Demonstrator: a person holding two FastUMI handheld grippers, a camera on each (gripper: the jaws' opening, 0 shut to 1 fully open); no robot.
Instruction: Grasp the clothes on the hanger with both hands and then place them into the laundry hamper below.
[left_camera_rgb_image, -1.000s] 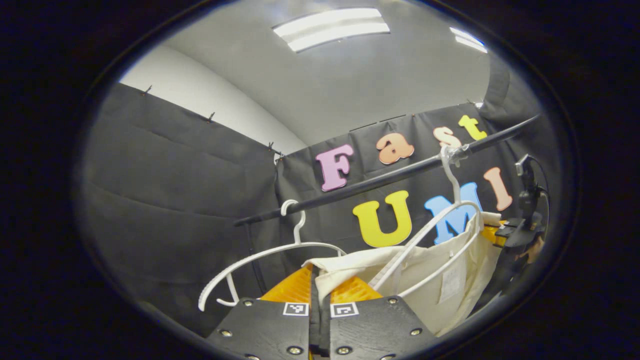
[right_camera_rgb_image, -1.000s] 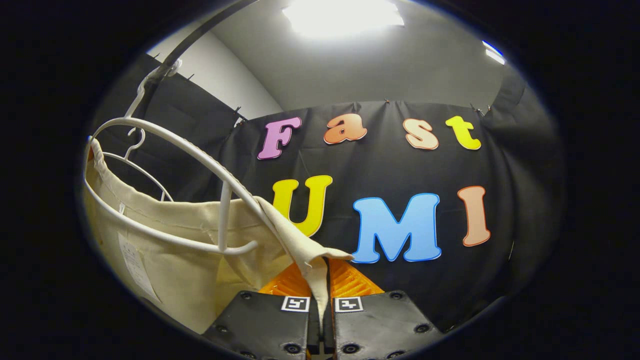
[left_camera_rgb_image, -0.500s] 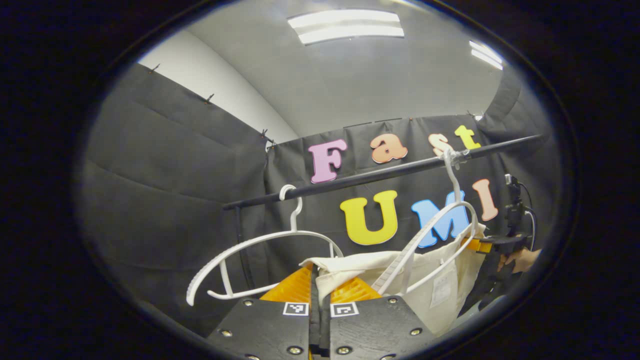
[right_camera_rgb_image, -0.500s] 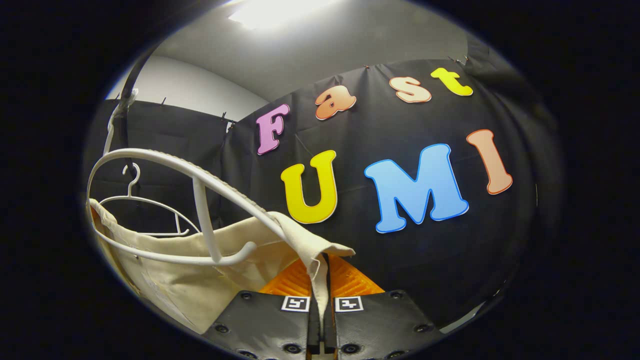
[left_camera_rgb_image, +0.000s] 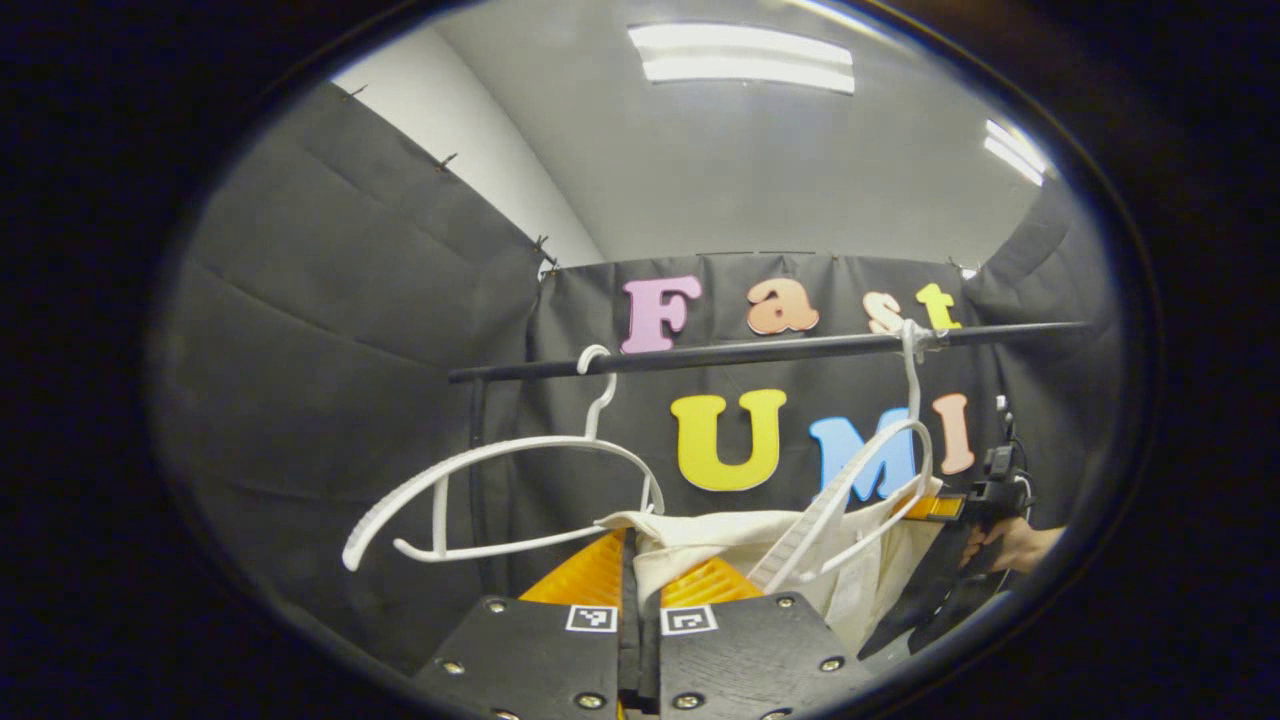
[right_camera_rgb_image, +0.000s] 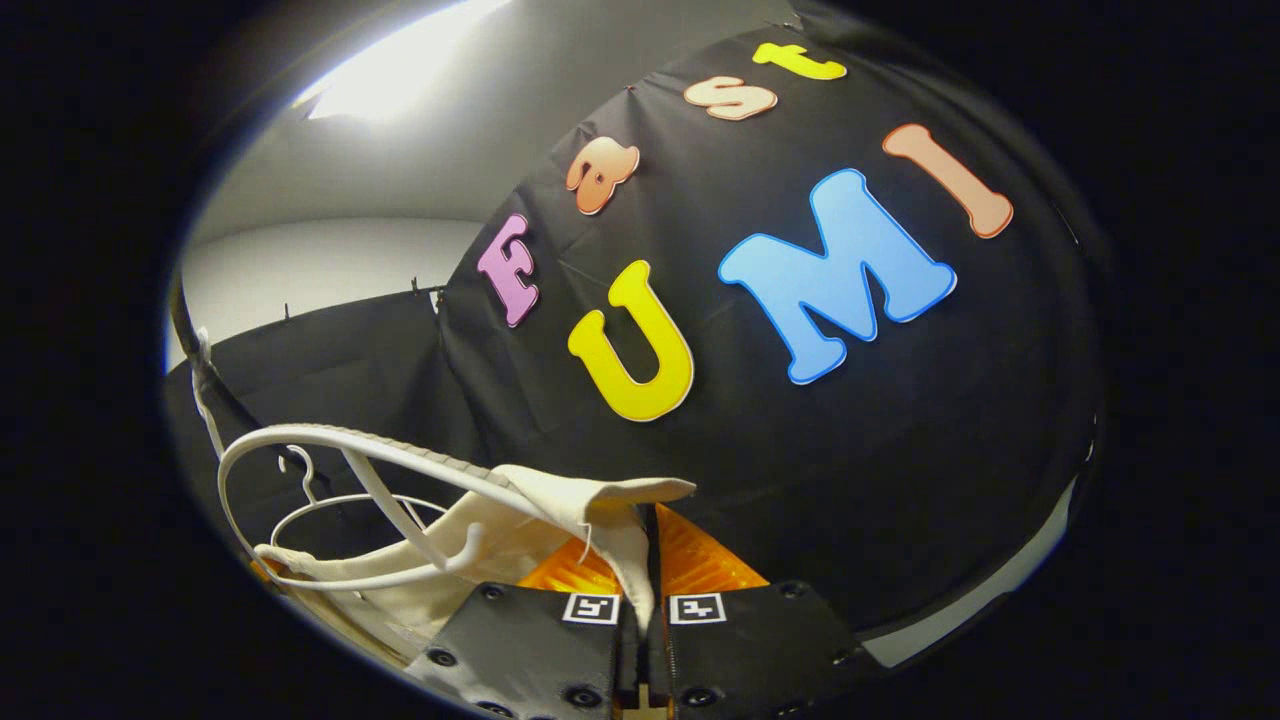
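Observation:
A cream garment (left_camera_rgb_image: 740, 545) hangs on a white hanger (left_camera_rgb_image: 880, 470) hooked over a black rail (left_camera_rgb_image: 760, 350). My left gripper (left_camera_rgb_image: 638, 575) is shut on the garment's near corner, the cloth pinched between its fingers. In the right gripper view the same cream garment (right_camera_rgb_image: 480, 540) drapes from the white hanger (right_camera_rgb_image: 340, 445), and my right gripper (right_camera_rgb_image: 648, 560) is shut on a folded corner of it. Far off in the left gripper view, the right gripper (left_camera_rgb_image: 975, 497) and a hand (left_camera_rgb_image: 1015, 548) hold the garment's other end.
A second, bare white hanger (left_camera_rgb_image: 500, 495) hangs on the rail to the left of the garment; the bare hanger (right_camera_rgb_image: 345, 505) also appears behind the loaded one in the right gripper view. Black cloth walls close the booth on all sides.
Both grippers have sunk lower with the garment still pinched. The rail and hangers now sit higher and flatter in the left gripper view, and the right gripper view has tilted clockwise.

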